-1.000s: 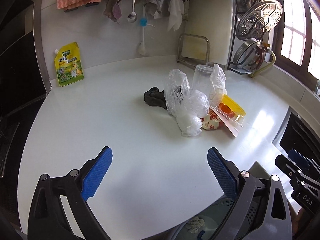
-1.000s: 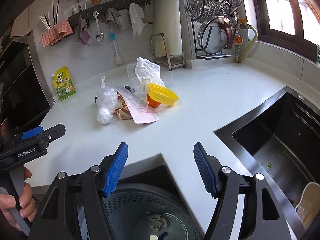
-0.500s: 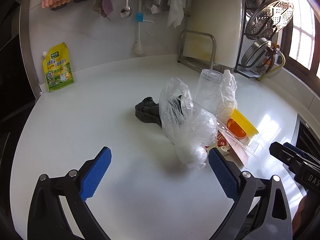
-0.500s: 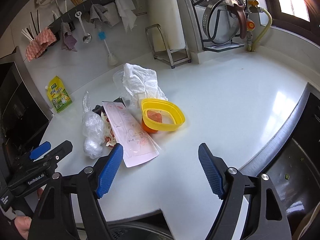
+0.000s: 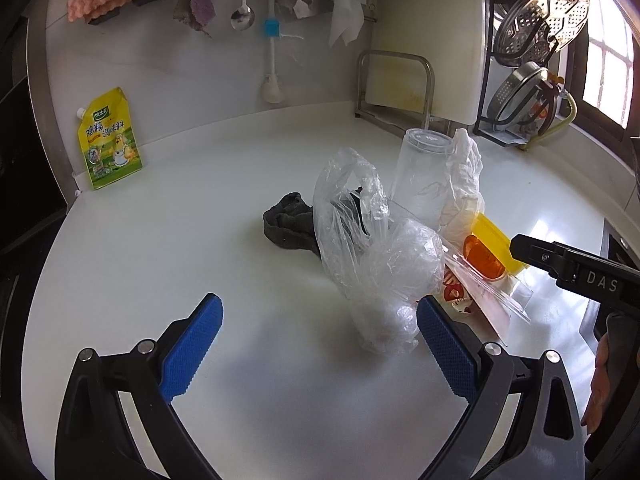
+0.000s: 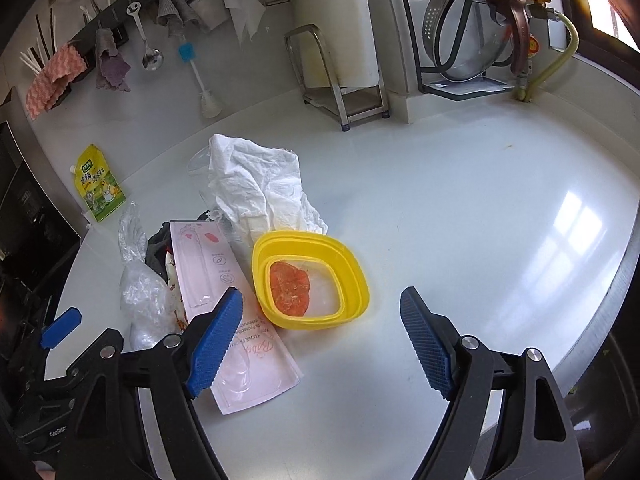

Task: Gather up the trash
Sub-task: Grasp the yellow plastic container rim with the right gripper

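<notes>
The approach to the trash heap on the white counter (image 6: 460,208) is judged under way. The right gripper (image 6: 320,340), jaws just opened wide and empty, is aimed at the yellow container (image 6: 312,280). The left gripper (image 5: 316,352) is held wide beside the crumpled plastic bag (image 5: 372,256) near centre. Closing on one item is called for next.

White countertop (image 6: 460,208) carries trash cluster: yellow container (image 6: 310,280), pink flat package (image 6: 224,300), crumpled white paper (image 6: 256,184), clear plastic bag (image 5: 372,256), clear cup (image 5: 422,176), dark cloth (image 5: 288,222). Yellow seasoning pouch (image 5: 108,140) well apart, against wall.
</notes>
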Motion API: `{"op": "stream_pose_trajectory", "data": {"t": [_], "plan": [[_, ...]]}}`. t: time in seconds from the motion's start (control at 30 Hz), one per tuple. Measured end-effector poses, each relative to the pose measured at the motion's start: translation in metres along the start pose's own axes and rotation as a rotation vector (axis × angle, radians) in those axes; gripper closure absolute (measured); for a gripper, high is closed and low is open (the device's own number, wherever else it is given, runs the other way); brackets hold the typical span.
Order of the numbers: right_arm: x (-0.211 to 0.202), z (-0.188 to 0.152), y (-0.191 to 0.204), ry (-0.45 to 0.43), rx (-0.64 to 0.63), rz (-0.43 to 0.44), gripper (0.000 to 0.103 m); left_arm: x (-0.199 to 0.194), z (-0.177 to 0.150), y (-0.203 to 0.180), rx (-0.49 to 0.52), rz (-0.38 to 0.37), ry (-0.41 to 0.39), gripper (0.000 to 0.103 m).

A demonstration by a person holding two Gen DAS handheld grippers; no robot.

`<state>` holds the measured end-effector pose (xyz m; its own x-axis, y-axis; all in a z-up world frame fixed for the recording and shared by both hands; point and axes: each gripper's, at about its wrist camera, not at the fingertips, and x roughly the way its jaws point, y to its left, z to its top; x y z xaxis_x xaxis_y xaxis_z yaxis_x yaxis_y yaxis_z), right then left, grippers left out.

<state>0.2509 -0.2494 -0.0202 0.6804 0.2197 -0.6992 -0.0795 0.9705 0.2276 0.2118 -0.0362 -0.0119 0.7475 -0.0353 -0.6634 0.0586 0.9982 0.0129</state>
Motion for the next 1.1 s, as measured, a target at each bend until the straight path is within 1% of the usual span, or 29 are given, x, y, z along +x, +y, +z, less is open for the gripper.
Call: {"op": "stream_pose_trajectory", "data": {"t": [0.17,0.3,0.4,0.57,0.77,0.8,0.83,0.93,1.1], "plan": [[0.014,0.008,0.004,0.029,-0.04,0.029,0.024,0.005,0.0,-0.002,0.001,0.002,0.015,0.007],[0.025,0.011,0.003,0.059,-0.042,0.039,0.024,0.007,0.002,-0.006,0.013,0.006,0.015,0.007],[0.033,0.011,0.0,0.089,-0.028,0.063,0.024,0.01,0.002,-0.009,0.021,0.011,0.016,0.007],[0.041,0.013,-0.003,0.119,-0.015,0.083,0.024,0.015,0.004,-0.011,0.013,0.01,0.028,0.007],[0.041,0.015,-0.003,0.103,-0.015,0.112,0.025,0.016,0.005,-0.015,0.015,0.01,0.024,0.007],[0.039,0.015,-0.002,0.096,-0.021,0.114,0.028,0.016,0.005,-0.015,0.015,0.01,0.023,0.007],[0.038,0.015,0.0,0.096,-0.031,0.113,0.035,0.016,0.005,-0.016,0.014,0.011,0.024,0.007],[0.035,0.015,0.003,0.085,-0.049,0.114,0.035,0.017,0.005,-0.016,0.012,0.01,0.027,0.007],[0.023,0.013,0.009,0.031,-0.089,0.076,0.035,0.017,0.006,-0.017,0.01,0.013,0.022,0.007]]}}
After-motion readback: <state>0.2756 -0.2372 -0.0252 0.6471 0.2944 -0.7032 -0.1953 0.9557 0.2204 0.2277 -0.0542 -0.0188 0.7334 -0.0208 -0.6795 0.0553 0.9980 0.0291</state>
